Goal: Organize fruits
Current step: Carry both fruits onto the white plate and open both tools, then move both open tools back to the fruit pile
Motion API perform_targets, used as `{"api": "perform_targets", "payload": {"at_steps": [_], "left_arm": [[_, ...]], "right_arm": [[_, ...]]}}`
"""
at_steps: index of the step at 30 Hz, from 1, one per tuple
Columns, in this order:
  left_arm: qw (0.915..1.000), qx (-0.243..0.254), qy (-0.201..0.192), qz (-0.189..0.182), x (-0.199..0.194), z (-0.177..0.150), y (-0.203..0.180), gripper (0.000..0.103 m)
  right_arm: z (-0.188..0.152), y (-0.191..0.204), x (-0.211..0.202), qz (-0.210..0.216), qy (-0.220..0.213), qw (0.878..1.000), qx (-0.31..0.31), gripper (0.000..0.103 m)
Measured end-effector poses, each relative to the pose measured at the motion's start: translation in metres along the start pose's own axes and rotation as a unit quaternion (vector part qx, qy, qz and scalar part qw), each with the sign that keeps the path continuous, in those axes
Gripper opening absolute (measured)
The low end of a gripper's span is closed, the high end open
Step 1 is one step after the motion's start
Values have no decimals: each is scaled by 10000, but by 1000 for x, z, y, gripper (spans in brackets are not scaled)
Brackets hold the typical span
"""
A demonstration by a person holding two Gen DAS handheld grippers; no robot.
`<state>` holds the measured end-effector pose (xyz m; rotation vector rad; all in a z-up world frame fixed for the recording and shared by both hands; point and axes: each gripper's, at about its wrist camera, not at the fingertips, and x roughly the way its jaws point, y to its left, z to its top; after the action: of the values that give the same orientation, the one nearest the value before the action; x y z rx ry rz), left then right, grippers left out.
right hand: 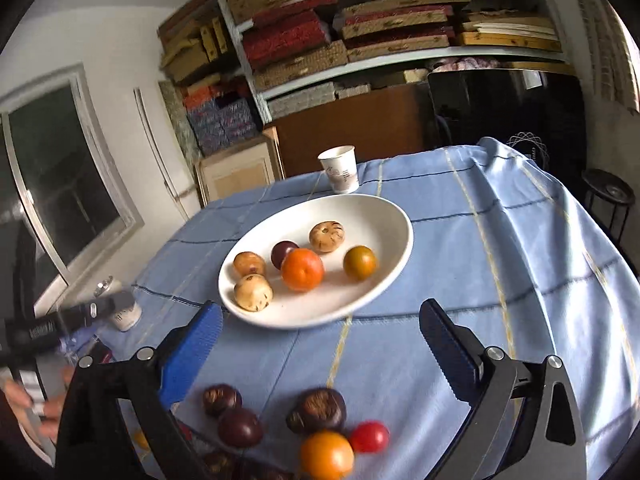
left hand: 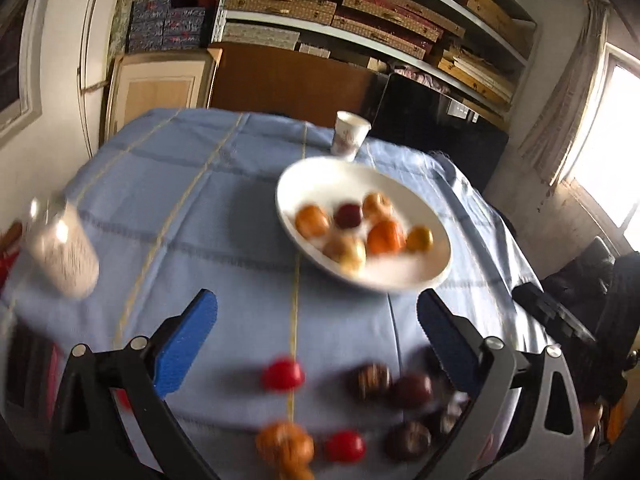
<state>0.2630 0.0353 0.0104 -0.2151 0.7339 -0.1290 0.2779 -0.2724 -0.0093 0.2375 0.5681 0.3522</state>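
Six fruits (right hand: 301, 269) are already gathered in the white plate (right hand: 394, 216) at the middle of the blue checked tablecloth (right hand: 520, 264): an orange one at the centre, a dark purple one touching it behind, three pale brown ones and a greenish one apart to the right. More loose fruits (right hand: 320, 410), dark brown, purple, red and orange, are left on the cloth at the near edge, so the sorting is judged about half done. The right gripper (right hand: 320, 332) is held wide open and empty above them, as is the left gripper (left hand: 318, 328), presumably readied for the next pick. A paper cup (right hand: 340, 168) is stood behind the plate, clear of the work
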Motion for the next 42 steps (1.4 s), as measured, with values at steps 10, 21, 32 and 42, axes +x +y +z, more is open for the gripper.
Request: {"api": "perform_targets", "payload": {"at_steps": [10,21,32,42], "left_arm": [[9990,431,108,67,-22,-81,-11,98],[9993,232,275,29,-26,-93,-1,98],[9990,245,374,75,-24,-93,-2,98],[9989,216,396,96,-24,-92,2,98]], "right_arm": [[-48,3,-37,272,346,9990,-93,100],[-87,43,-63,77,519,9884,-1424,89],[-98,28,-68,695,1054,9884,-839,73],[-115,27,-59,950,1611,9802,-652,55]]}}
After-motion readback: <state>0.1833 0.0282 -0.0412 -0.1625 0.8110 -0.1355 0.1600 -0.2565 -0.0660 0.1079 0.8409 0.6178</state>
